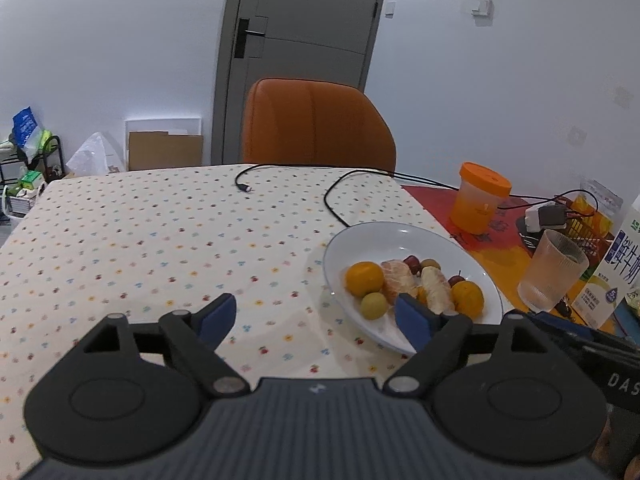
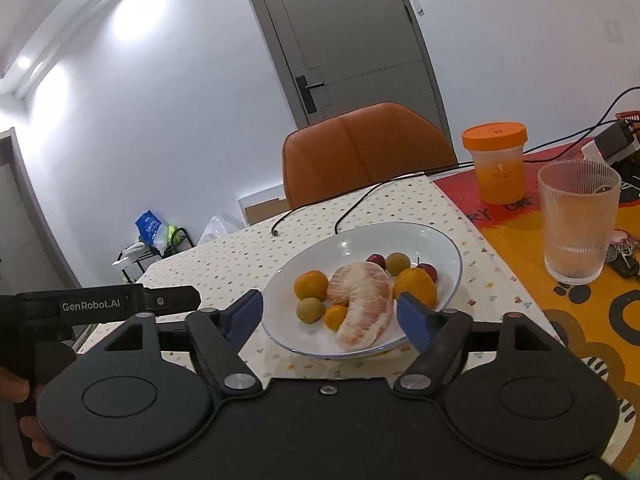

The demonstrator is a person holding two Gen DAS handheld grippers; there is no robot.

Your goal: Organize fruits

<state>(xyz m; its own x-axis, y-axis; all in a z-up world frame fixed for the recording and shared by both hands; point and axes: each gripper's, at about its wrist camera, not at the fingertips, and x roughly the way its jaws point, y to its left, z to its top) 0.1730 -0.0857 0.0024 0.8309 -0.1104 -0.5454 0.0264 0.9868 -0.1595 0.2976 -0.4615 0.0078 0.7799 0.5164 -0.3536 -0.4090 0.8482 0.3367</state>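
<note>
A white plate point(image 2: 352, 240) point(image 1: 380, 240) holds the fruit: a peeled pomelo piece point(image 2: 360, 300) point(image 1: 436, 290), oranges point(image 2: 311, 284) point(image 1: 363, 277), green plums point(image 2: 310, 309) point(image 1: 374, 305) and dark red cherries point(image 2: 376, 259) point(image 1: 412, 263). My right gripper point(image 2: 330, 314) stands open just in front of the plate, its fingers spread either side of the near rim, nothing between them. My left gripper point(image 1: 316, 316) is open too, over the dotted tablecloth left of the plate, its right finger overlapping the plate's near edge. The left gripper's body point(image 2: 100, 304) shows at the left of the right wrist view.
To the right of the plate stand a ribbed glass point(image 2: 578, 220) point(image 1: 554, 270), an orange-lidded jar point(image 2: 496, 164) point(image 1: 480, 200), a milk carton point(image 1: 616, 272) and keys point(image 2: 624, 258). Black cables point(image 1: 332, 196) cross the table's far side. An orange chair point(image 1: 316, 124) sits behind it.
</note>
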